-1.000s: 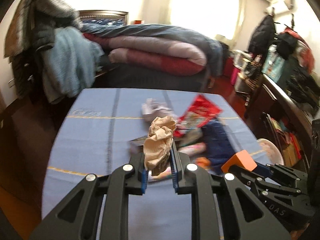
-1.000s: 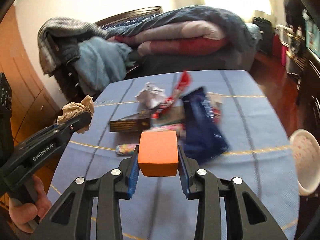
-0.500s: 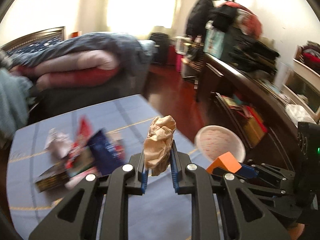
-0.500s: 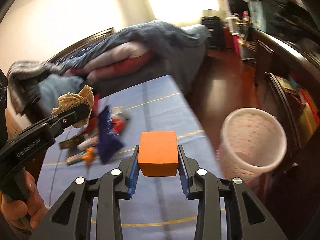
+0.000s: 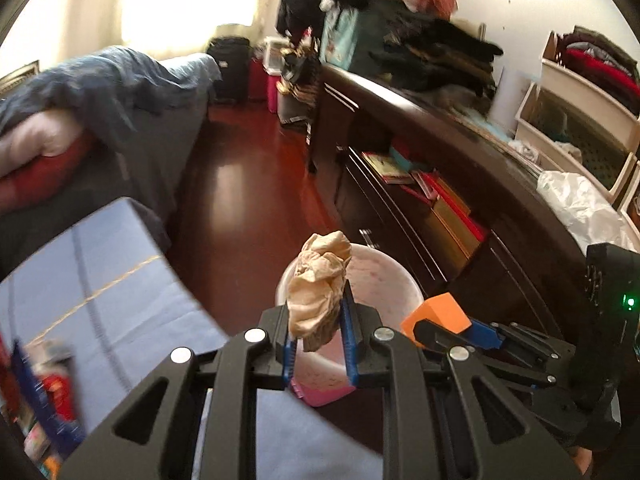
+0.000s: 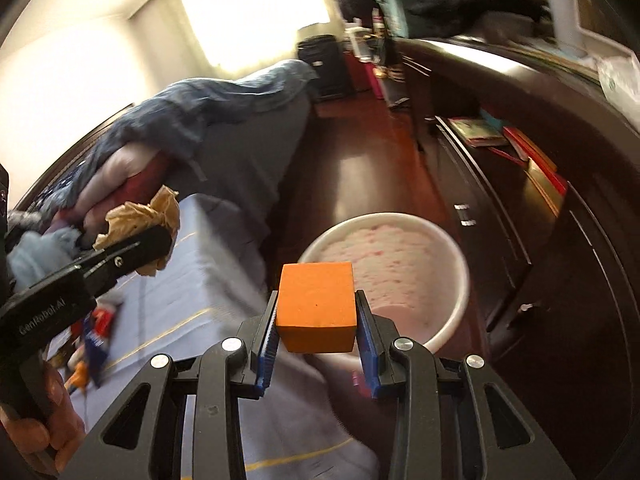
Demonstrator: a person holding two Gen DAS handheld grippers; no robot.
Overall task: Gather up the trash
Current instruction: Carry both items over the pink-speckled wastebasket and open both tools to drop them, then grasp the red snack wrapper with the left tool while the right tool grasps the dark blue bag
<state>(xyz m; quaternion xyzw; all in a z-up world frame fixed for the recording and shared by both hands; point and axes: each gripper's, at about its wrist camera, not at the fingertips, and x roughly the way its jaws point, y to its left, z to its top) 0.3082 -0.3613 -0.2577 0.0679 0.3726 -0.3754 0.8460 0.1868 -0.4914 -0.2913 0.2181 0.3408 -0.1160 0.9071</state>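
Note:
My left gripper [image 5: 318, 322] is shut on a crumpled tan paper wad [image 5: 318, 290], which sticks up between the blue pads. My right gripper [image 6: 316, 320] is shut on an orange foam block [image 6: 316, 306]. A pale pink waste bin [image 6: 436, 252] stands on the floor past the table's right edge, straight ahead of both grippers; the left wrist view shows the bin [image 5: 384, 280] just behind the paper wad. The right gripper with its orange block [image 5: 438, 314] shows at the right of the left wrist view. The left gripper and paper wad [image 6: 140, 216] show at the left of the right wrist view.
The blue-clothed table [image 5: 120, 280] lies to the left, with several wrappers [image 5: 44, 396] left on it. A dark wooden sideboard [image 5: 460, 184] with books runs along the right. A bed with piled quilts [image 5: 100, 96] lies beyond, across red-brown floor [image 5: 240, 184]. A hand [image 6: 44, 420] holds the left gripper.
Both grippers swung right from over the table's litter toward the bin at the table's edge, each keeping its load. The bin now sits straight ahead and closer.

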